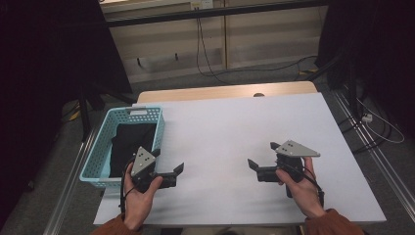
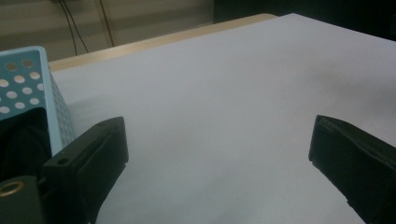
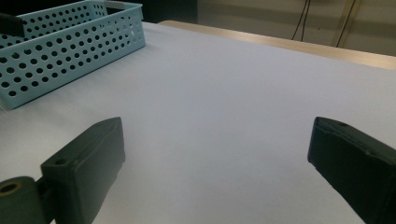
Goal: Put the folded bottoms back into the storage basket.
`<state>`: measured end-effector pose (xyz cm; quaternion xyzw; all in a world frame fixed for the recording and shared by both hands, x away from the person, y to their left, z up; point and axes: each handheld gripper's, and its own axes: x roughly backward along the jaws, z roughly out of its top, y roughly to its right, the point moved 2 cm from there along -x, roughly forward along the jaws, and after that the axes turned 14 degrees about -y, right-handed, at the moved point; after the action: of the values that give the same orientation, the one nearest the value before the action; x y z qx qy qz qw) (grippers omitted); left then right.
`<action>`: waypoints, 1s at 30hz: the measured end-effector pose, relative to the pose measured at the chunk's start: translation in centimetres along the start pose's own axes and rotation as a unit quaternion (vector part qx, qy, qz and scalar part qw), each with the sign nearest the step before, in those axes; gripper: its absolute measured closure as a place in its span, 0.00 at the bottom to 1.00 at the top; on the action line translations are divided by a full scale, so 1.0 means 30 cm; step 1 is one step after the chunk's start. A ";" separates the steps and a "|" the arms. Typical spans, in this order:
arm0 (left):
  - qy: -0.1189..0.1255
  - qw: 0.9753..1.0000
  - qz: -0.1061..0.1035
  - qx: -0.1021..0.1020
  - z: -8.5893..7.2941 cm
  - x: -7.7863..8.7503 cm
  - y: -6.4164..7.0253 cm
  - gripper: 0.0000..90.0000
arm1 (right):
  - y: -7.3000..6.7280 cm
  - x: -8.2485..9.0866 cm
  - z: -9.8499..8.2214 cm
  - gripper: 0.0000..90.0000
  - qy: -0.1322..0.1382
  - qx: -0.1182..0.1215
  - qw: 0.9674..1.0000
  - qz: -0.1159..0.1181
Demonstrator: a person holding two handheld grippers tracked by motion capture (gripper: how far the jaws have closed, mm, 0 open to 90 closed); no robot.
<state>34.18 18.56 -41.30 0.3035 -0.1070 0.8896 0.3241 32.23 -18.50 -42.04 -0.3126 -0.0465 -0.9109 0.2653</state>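
While I hold both tools idle: nothing gripped.
Left gripper (image 1: 170, 169): jaws apart, empty; blue basket (image 1: 98, 155) just beside it, dark cloth (image 1: 129, 147) inside.
Right gripper (image 1: 263, 161): jaws apart, empty, basket well across.
Progress: cloth looks stowed; I judge little remains.

White bench with one basket

The bench (image 1: 235, 122) has a white top with a wooden strip along its far edge; a light-blue perforated basket (image 1: 100, 152) sits at its left edge, dark cloth (image 1: 129, 147) inside.
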 end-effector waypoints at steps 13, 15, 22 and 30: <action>0.011 1.000 0.010 0.010 -0.033 0.034 0.006 0.04 | 0.052 0.089 -0.089 0.05 0.013 -0.028 0.999 -0.036; 0.014 1.000 0.015 0.015 -0.038 0.037 -0.001 0.04 | 0.054 0.100 -0.102 0.05 0.017 -0.031 0.999 -0.039; 0.016 1.000 0.019 0.010 -0.042 0.039 -0.007 0.04 | 0.048 0.123 -0.158 0.05 0.010 -0.024 0.998 -0.056; 0.016 1.000 0.016 0.012 -0.042 0.027 -0.011 0.05 | 0.043 0.110 -0.163 0.04 0.009 -0.013 0.998 -0.062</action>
<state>33.29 19.71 -41.81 0.2914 -0.0959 0.9008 0.3074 28.03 -22.32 -44.09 -0.3044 -0.0517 -0.9288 0.2048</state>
